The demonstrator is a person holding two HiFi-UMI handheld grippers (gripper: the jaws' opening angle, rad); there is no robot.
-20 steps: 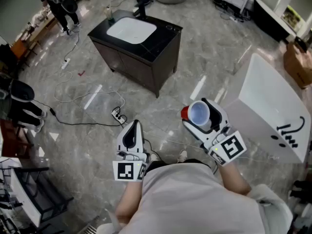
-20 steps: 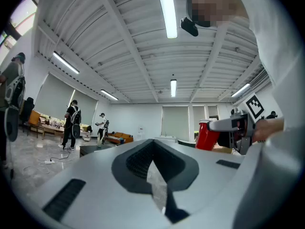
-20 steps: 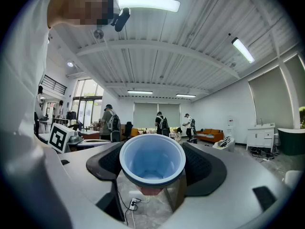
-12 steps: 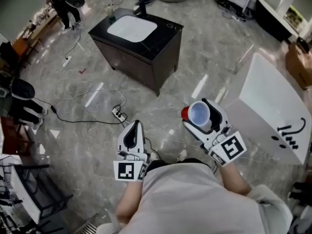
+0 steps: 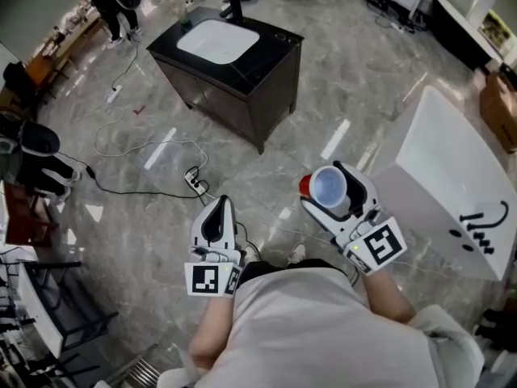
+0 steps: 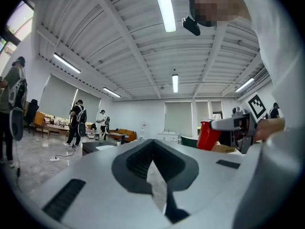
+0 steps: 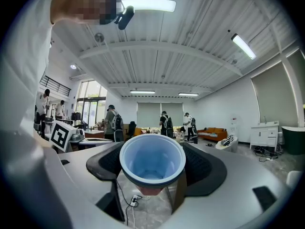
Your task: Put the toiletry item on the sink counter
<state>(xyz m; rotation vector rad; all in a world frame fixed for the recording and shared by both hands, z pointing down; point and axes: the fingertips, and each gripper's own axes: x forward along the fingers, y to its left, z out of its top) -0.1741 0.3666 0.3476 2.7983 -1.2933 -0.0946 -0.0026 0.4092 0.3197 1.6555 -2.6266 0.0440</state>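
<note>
Red cup (image 5: 329, 187), blue inside, sits clamped between the right gripper (image 7: 151, 174)'s wide-set jaws, its mouth toward that gripper's camera. The left gripper (image 5: 216, 213), near beside it, has jaws together, empty. The counter (image 5: 275, 52) stands well ahead of both.

A power strip (image 5: 194, 186) and a cardboard box (image 5: 502, 107) sit on the marble floor (image 5: 363, 79).

Glossy grey marble floor (image 5: 339, 79) strewn with loose cables (image 5: 137, 194), white ribbed ceiling (image 6: 119, 46) with strip lights (image 6: 164, 8), an orange sofa (image 7: 215, 133) against the far wall.
</note>
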